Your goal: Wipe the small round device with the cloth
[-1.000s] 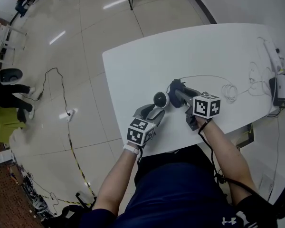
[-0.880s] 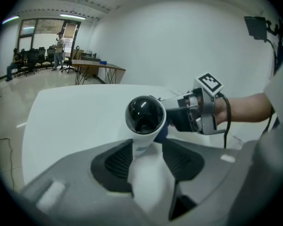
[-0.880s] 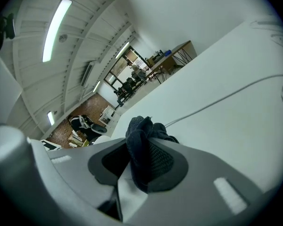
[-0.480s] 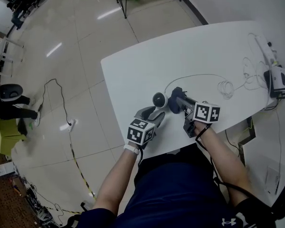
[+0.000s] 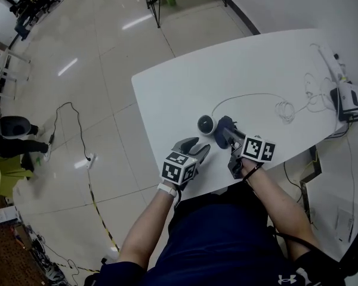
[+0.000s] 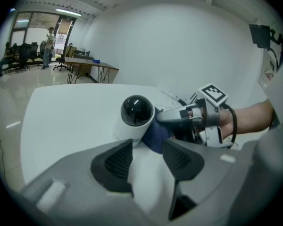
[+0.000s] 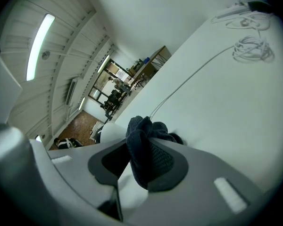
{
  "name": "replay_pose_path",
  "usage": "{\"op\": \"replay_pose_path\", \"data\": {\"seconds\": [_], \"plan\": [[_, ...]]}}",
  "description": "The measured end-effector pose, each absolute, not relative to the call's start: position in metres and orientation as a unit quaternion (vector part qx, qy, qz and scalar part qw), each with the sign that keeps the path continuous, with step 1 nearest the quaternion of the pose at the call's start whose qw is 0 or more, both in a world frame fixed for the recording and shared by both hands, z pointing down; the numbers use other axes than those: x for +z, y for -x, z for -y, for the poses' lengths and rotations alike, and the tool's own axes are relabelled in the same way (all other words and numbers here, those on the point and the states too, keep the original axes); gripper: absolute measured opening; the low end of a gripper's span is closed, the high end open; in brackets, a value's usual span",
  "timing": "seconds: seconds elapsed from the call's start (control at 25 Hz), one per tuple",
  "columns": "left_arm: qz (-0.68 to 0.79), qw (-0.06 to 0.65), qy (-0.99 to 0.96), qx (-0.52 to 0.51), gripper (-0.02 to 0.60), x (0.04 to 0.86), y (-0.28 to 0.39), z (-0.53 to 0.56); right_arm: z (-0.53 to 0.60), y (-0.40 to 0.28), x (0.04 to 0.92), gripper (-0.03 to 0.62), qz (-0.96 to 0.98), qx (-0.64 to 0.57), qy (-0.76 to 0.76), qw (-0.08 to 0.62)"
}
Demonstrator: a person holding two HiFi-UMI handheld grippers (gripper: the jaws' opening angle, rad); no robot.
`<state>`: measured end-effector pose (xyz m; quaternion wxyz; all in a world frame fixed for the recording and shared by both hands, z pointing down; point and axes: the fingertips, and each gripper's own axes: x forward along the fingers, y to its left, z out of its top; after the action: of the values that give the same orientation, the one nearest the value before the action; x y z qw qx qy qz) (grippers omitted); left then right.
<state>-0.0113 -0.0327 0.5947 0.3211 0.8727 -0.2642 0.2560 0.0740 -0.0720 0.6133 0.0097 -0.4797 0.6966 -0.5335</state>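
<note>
My right gripper (image 5: 228,136) clamps the cloth (image 7: 144,149) against the small round device (image 5: 206,124) on the table (image 5: 167,94). My left gripper (image 6: 146,147) stands wide, seemingly not touching it. Wiping pressure may topple the unbraced device.

Both bare forearms (image 5: 148,219) are stretched out front. The left grey plastic claw (image 6: 146,147) tilts downward, jaws apart, pinching nothing. The right grey plastic claw (image 7: 146,161) angles in towards it, clamped tight on a bunched dark blue cloth (image 7: 140,138).
</note>
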Motion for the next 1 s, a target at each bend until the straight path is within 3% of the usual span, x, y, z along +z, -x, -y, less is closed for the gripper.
{"op": "replay_pose_path", "data": {"seconds": [0.64, 1.0], "plan": [[0.312, 0.35, -0.856, 0.218, 0.193, 0.592, 0.05, 0.017, 0.045, -0.039, 0.614, 0.101, -0.619, -0.615, 0.477, 0.107], [0.332, 0.355, -0.853, 0.192, 0.19, 0.582, 0.06, 0.017, 0.057, -0.063, 0.597, 0.101, -0.672, -0.562, 0.481, 0.035]]}}
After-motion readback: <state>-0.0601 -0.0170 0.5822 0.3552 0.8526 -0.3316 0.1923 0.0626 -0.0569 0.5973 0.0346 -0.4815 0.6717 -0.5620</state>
